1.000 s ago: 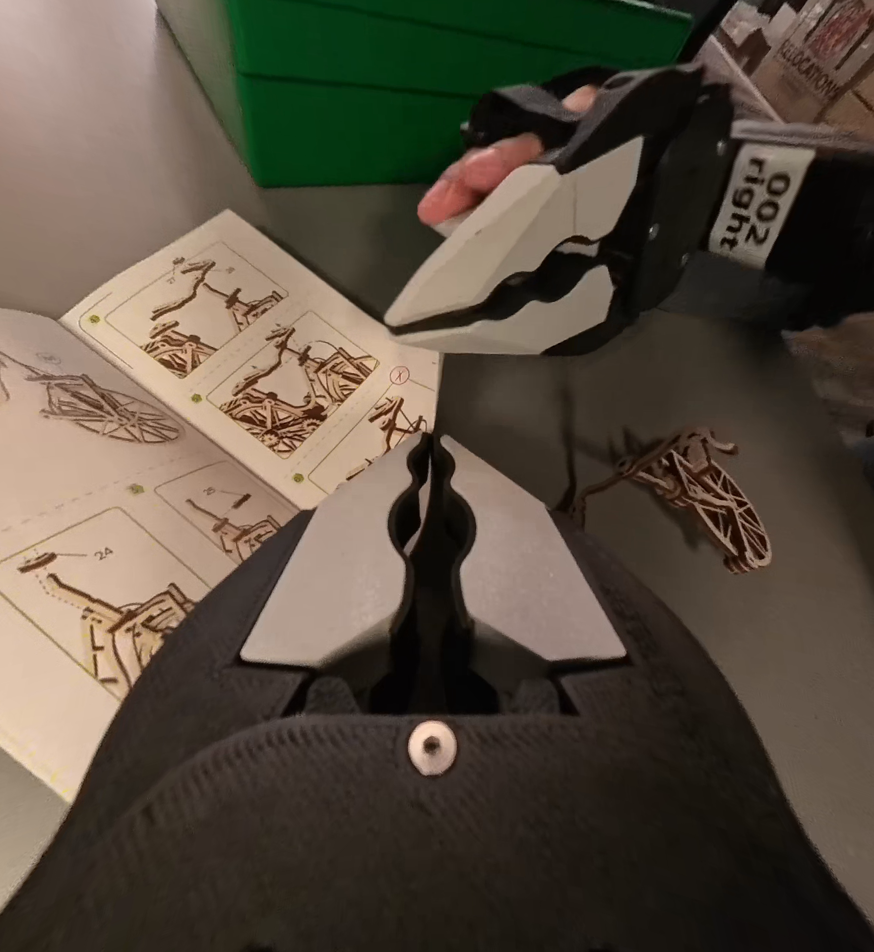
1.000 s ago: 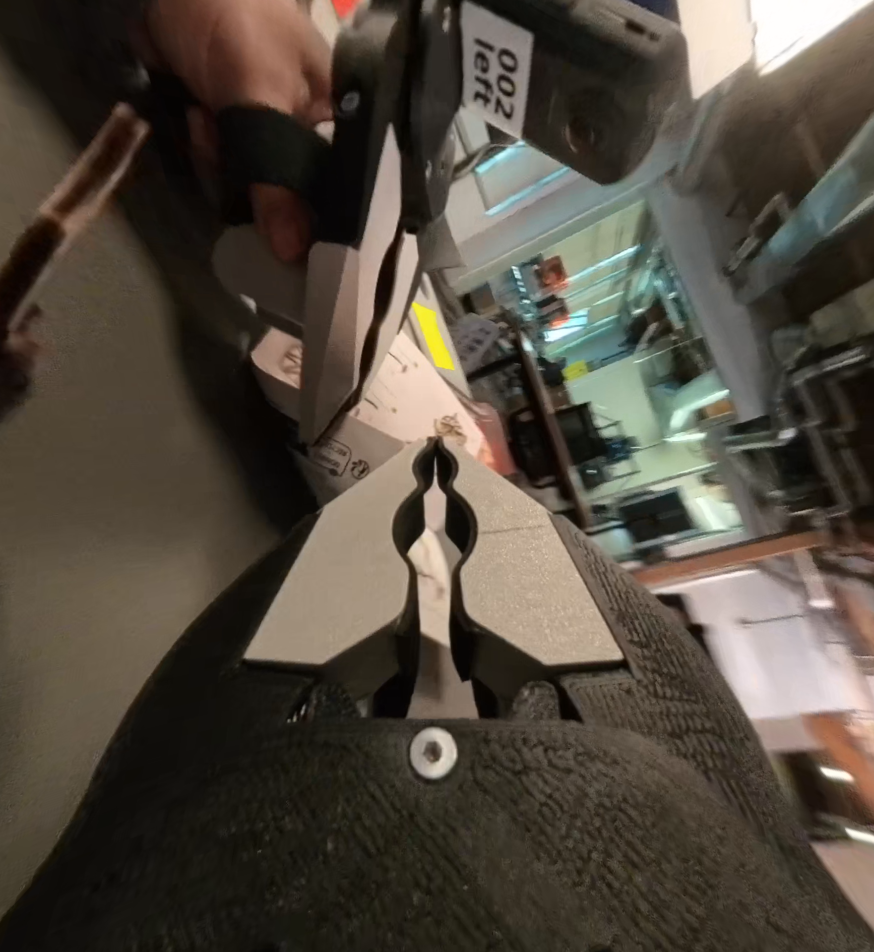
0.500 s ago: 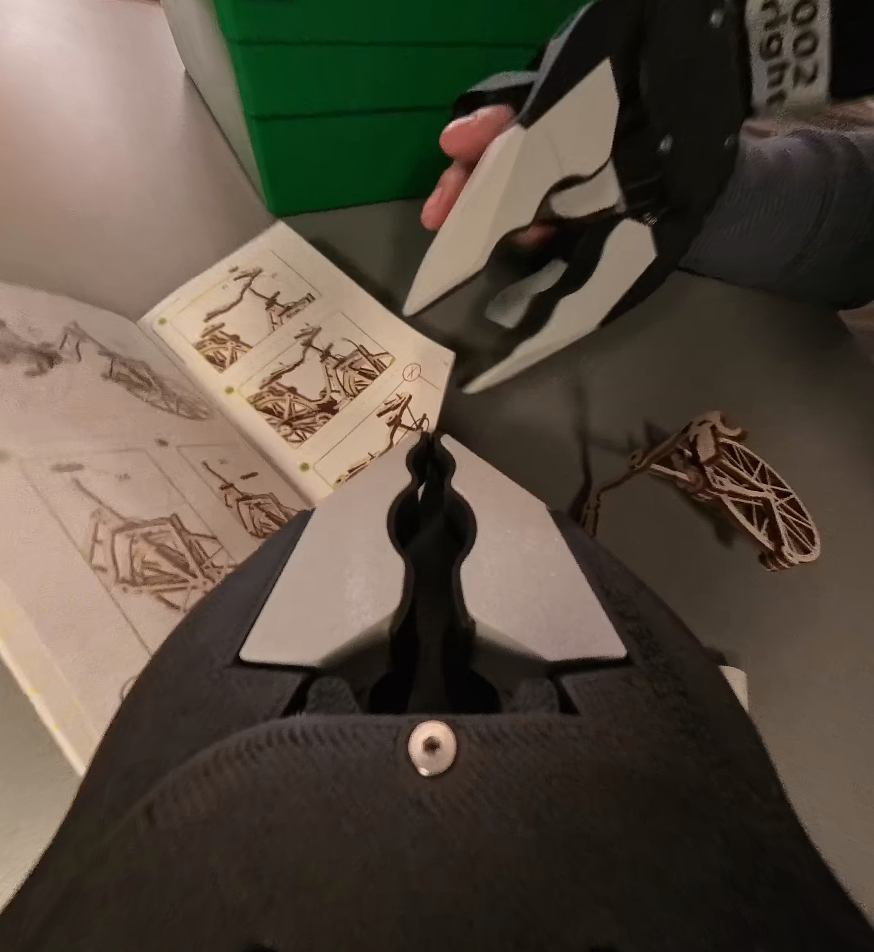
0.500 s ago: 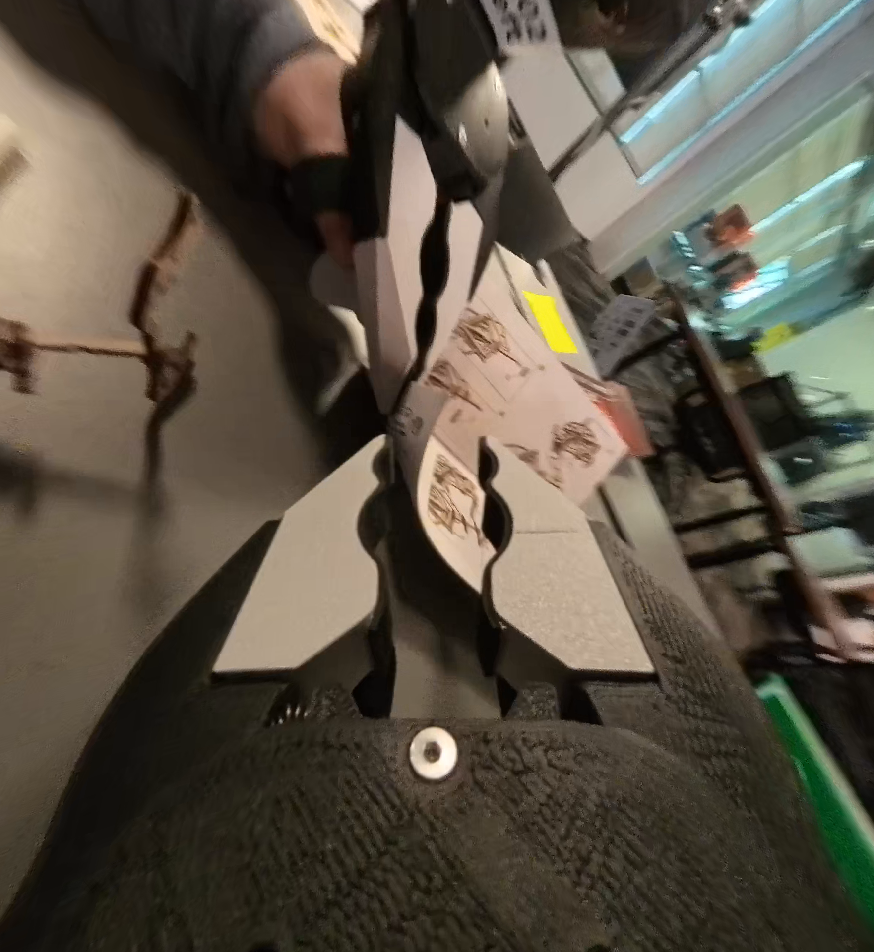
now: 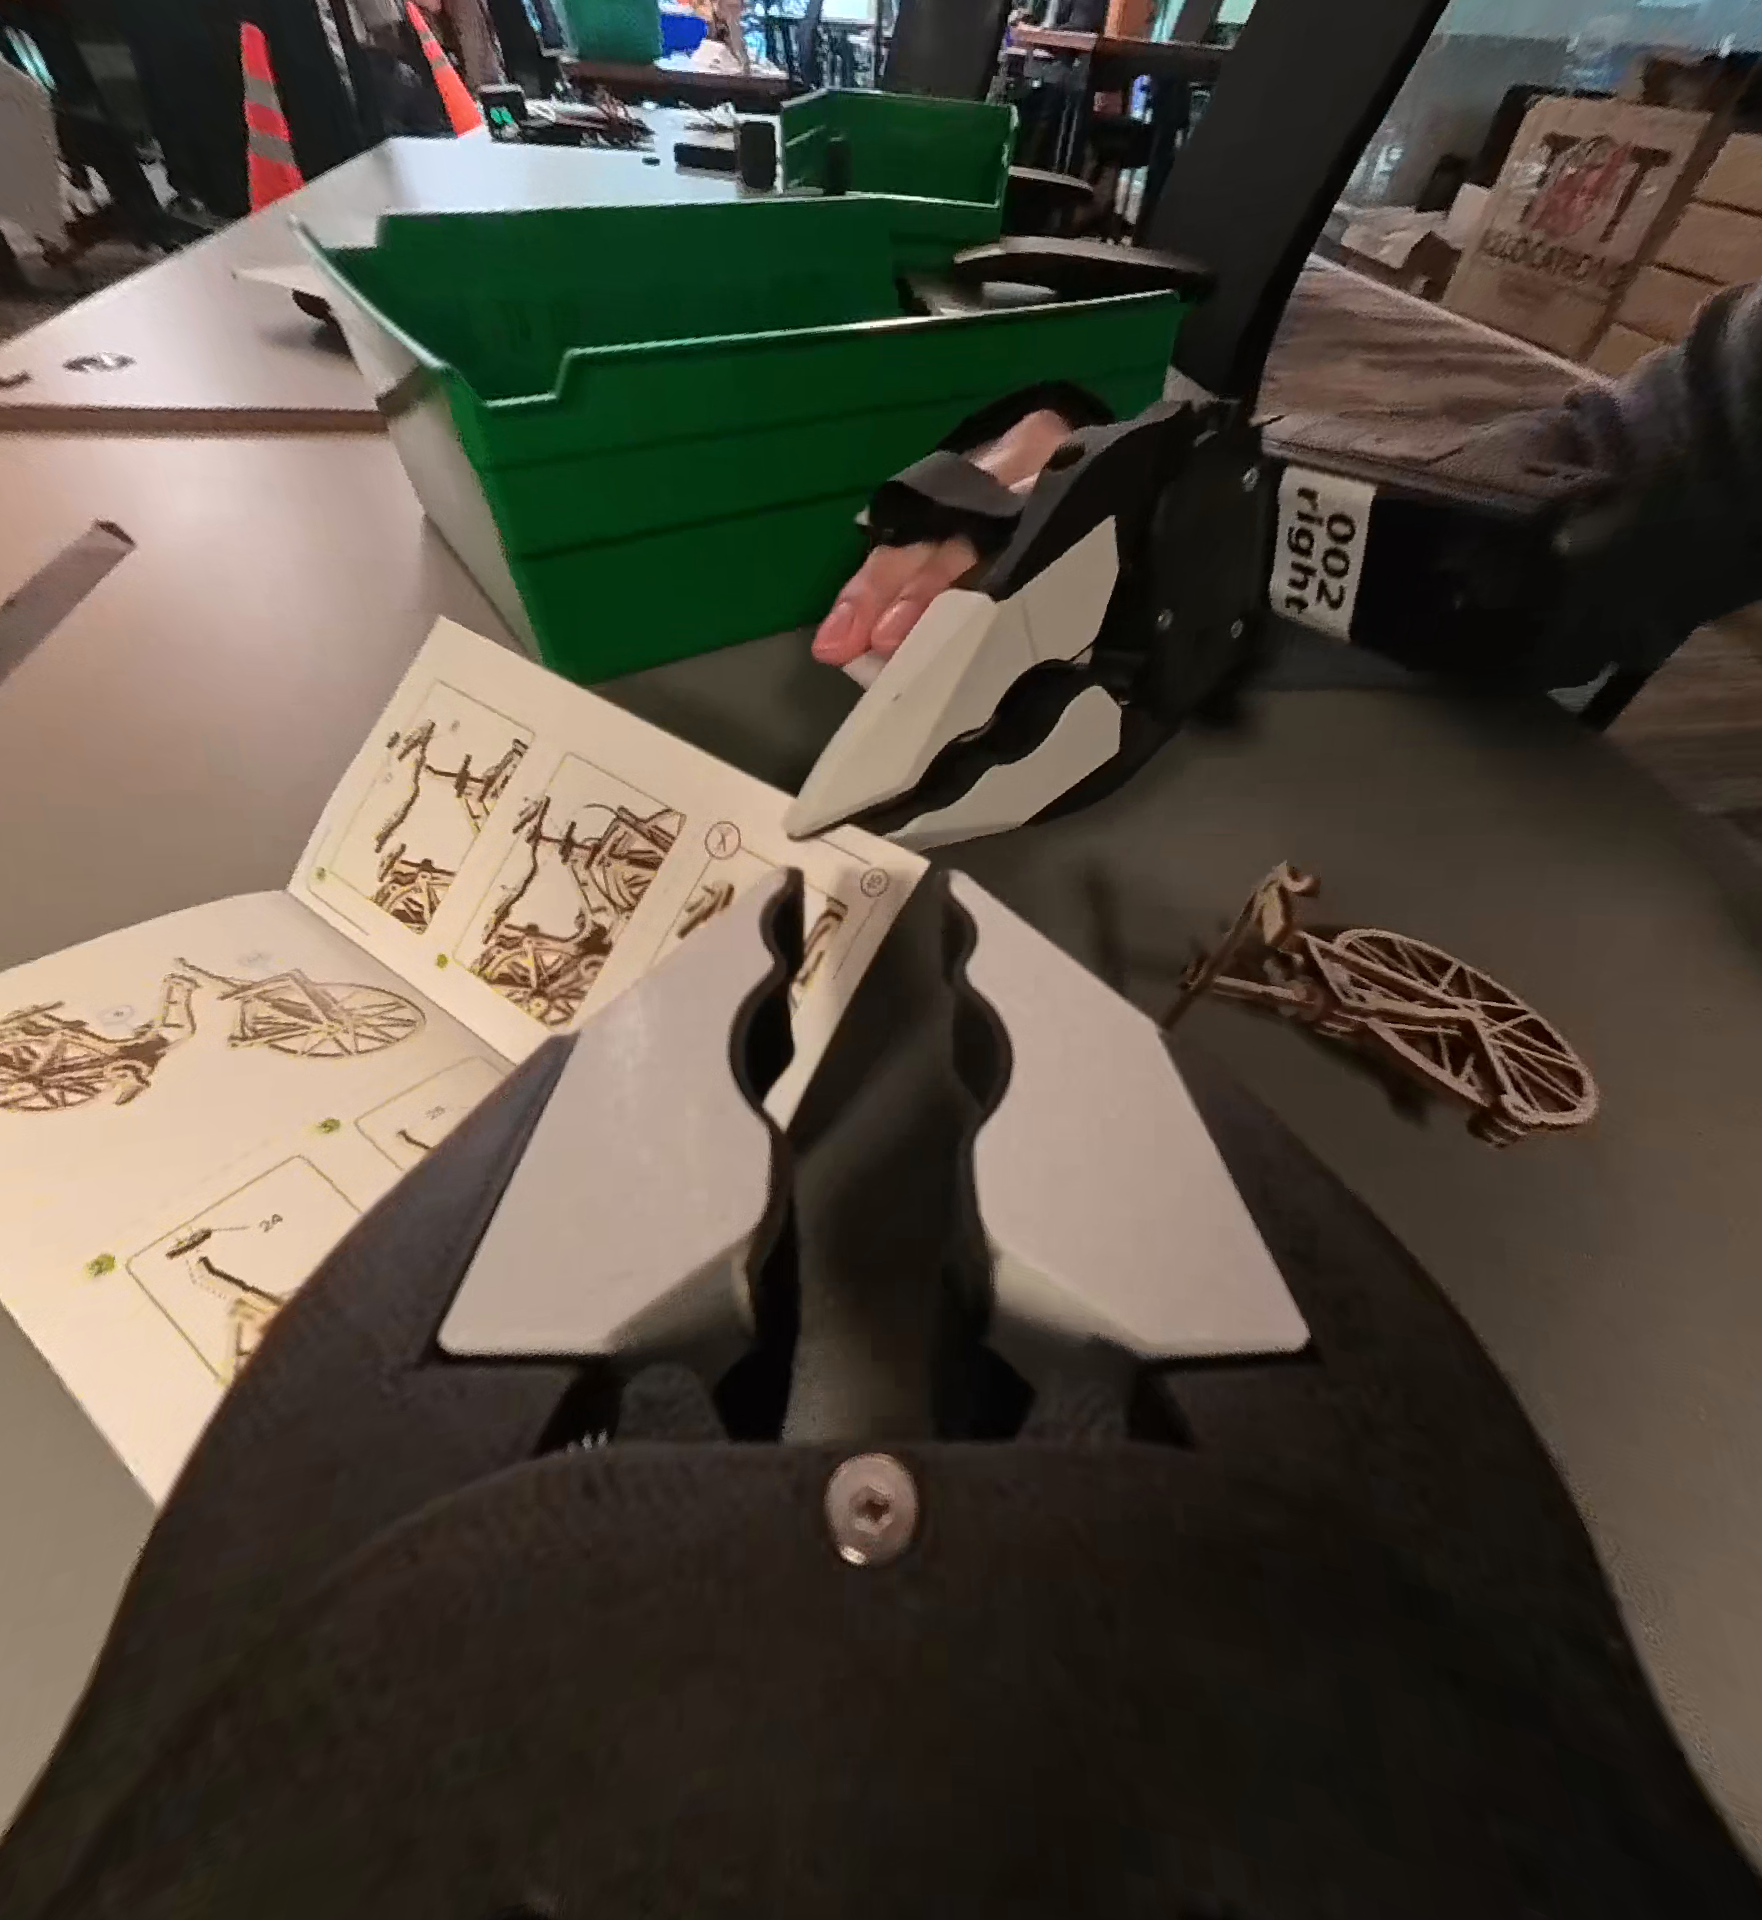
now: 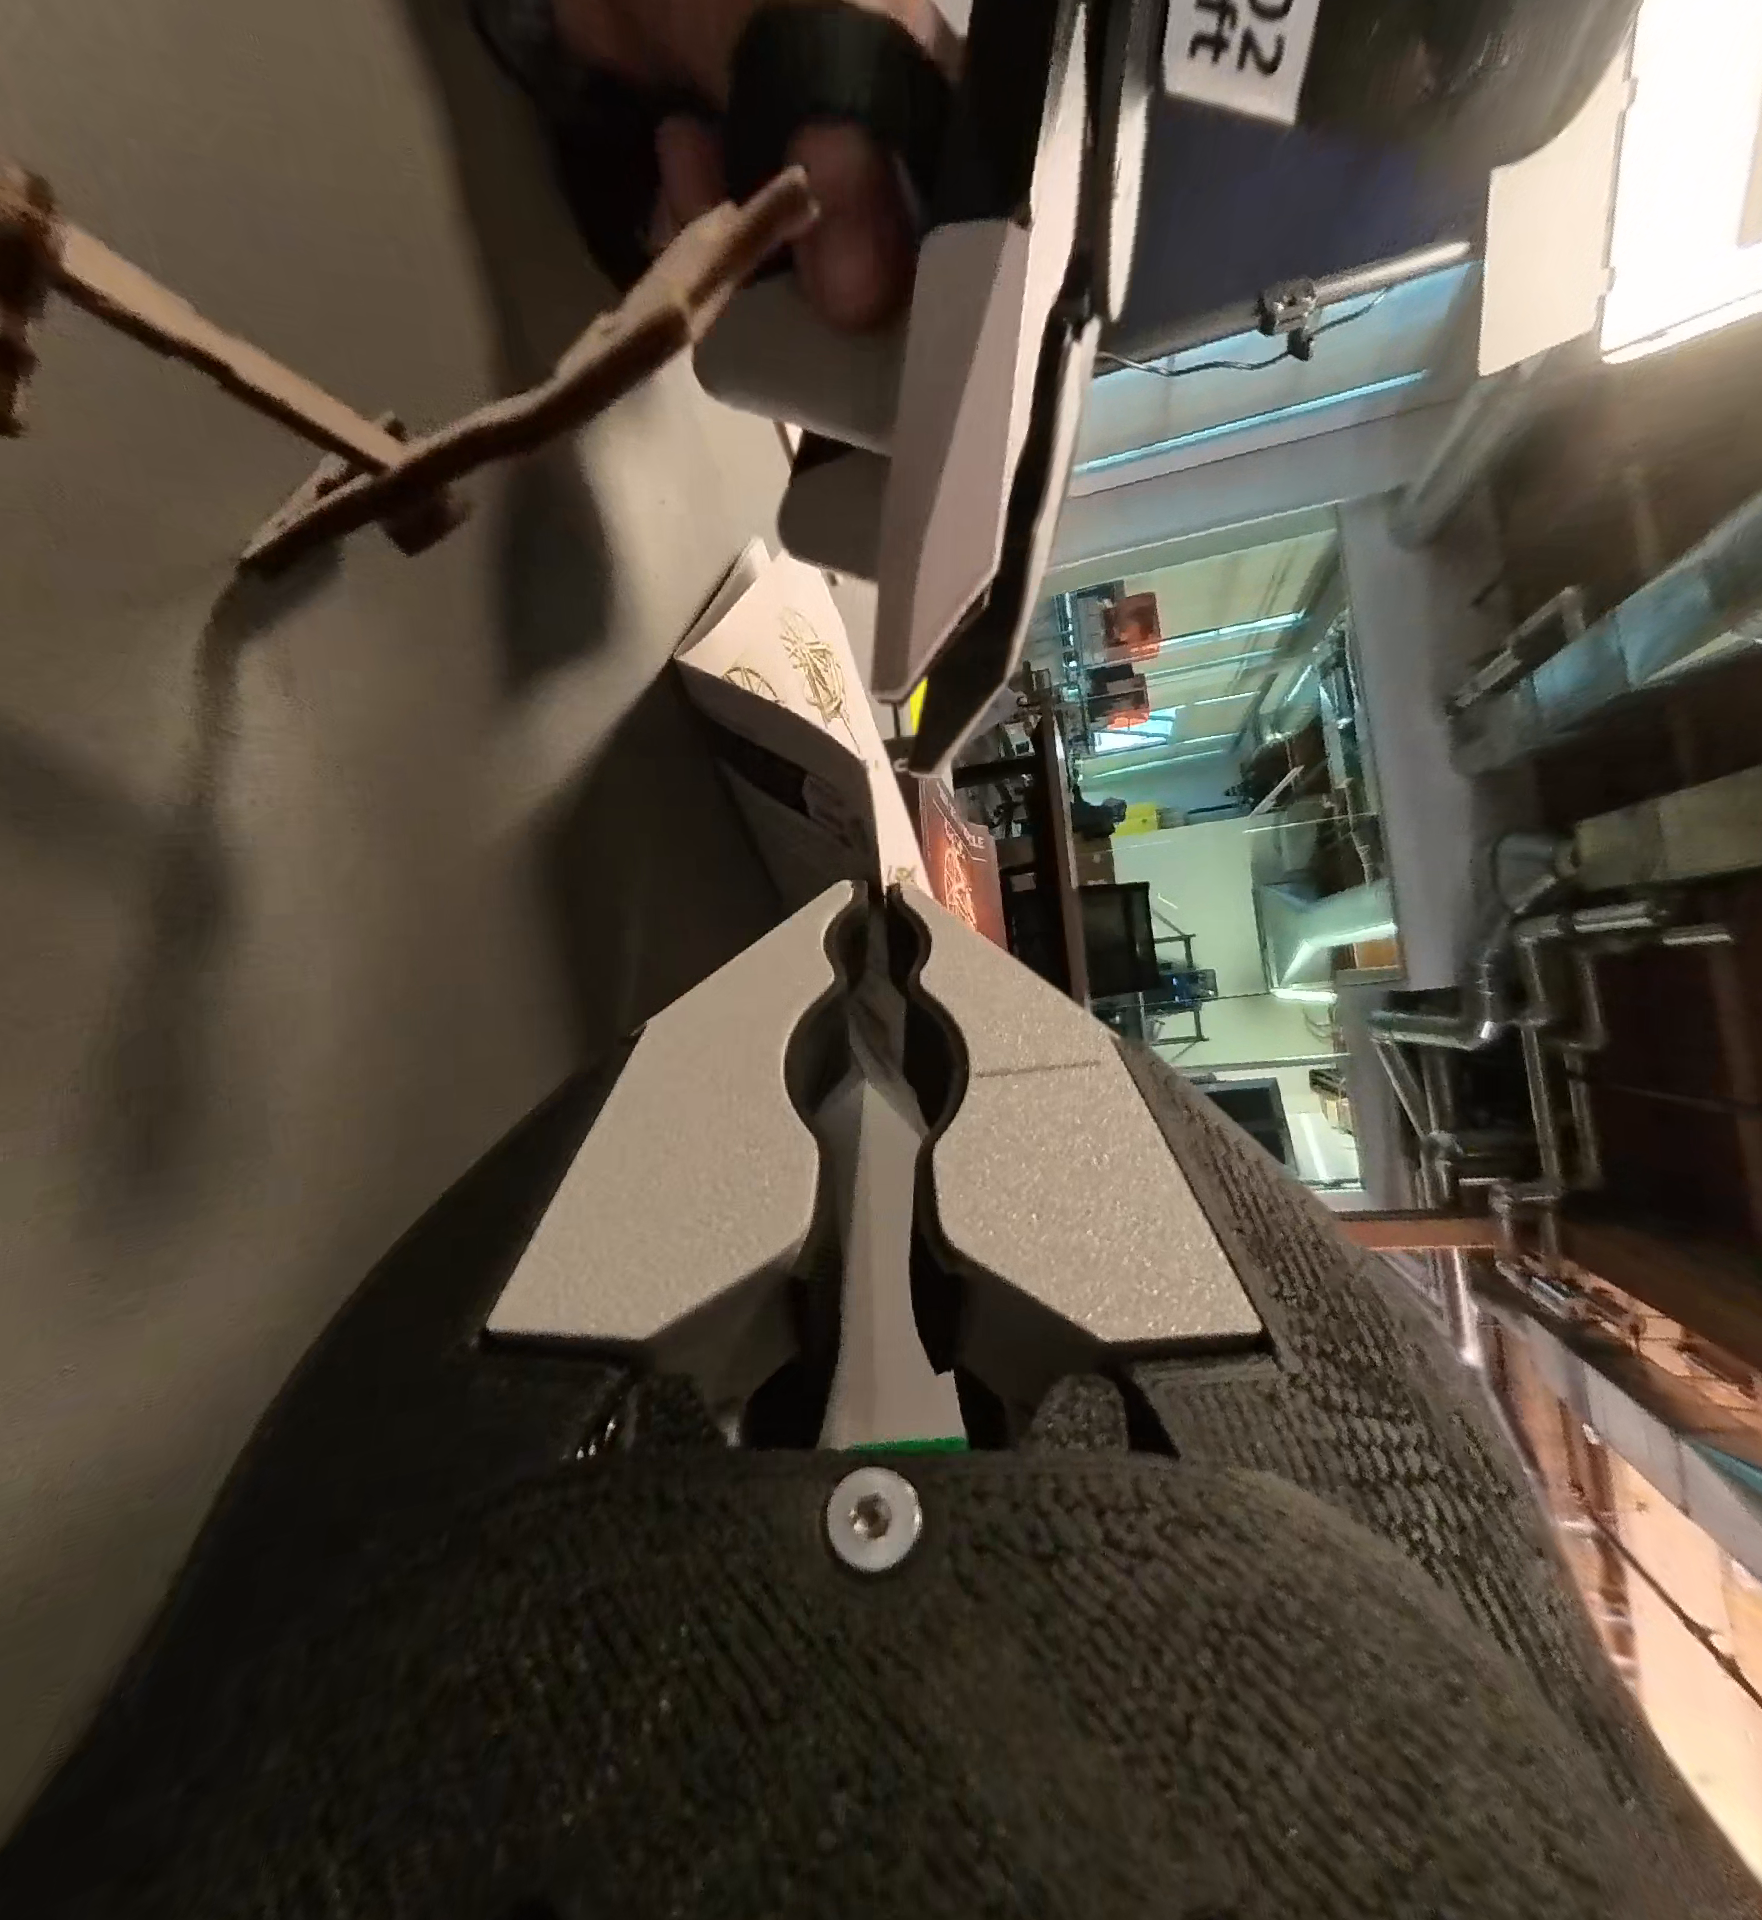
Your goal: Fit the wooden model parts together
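The left gripper (image 5: 864, 888), pinched together a moment ago, now stands with its jaws apart and empty; the right gripper (image 5: 804, 826), which had spread over the instruction booklet (image 5: 233, 1039), has closed, apparently nipping the page's edge. So I judge they are turning a page, not fitting yet; the half-built wooden bicycle (image 5: 1396, 1023) lies untouched on the grey table (image 5: 1479, 1455), well right of the booklet. Writing shows on each gripper's white sticker (image 5: 1318, 551), the diagrams and the cardboard boxes (image 5: 1583, 208).
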`<state>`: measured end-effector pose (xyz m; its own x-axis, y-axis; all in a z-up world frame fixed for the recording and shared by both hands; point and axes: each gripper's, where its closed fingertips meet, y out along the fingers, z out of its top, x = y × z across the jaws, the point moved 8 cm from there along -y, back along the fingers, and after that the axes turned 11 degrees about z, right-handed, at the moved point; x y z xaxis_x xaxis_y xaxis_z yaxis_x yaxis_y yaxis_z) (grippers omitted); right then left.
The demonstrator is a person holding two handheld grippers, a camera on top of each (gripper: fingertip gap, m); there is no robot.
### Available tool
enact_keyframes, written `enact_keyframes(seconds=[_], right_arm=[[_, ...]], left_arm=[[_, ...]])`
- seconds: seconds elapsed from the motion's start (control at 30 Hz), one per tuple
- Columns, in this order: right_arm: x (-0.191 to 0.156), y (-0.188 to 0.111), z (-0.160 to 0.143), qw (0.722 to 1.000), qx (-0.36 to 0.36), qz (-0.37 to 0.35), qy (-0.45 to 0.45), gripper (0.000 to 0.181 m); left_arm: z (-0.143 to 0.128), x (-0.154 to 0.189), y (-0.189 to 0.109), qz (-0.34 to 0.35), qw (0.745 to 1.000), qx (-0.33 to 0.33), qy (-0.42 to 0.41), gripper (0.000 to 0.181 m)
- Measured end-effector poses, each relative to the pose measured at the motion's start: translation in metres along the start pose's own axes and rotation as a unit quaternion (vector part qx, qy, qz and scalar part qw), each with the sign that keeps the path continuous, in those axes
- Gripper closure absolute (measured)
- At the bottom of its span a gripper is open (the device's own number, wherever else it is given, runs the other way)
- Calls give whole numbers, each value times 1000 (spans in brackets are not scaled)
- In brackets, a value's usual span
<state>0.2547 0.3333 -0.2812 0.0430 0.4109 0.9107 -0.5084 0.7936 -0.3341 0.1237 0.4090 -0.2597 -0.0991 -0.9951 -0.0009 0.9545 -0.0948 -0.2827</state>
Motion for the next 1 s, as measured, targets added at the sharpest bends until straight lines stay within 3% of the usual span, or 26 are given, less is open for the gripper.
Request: enact_keyframes(seconds=[0.27, 0.43, 1.0], right_arm=[[-1, 1, 0, 1000, 2, 3, -1, 181], [-2, 1, 1, 1000, 3, 5, -3, 181], [-2, 1, 1, 1000, 5, 8, -2, 181]], left_arm=[[-2, 6, 4, 20, 999, -11, 46, 160], [-1, 6, 4, 17, 999, -12, 44, 172], [-3, 7, 6, -17, 999, -25, 39, 178]])
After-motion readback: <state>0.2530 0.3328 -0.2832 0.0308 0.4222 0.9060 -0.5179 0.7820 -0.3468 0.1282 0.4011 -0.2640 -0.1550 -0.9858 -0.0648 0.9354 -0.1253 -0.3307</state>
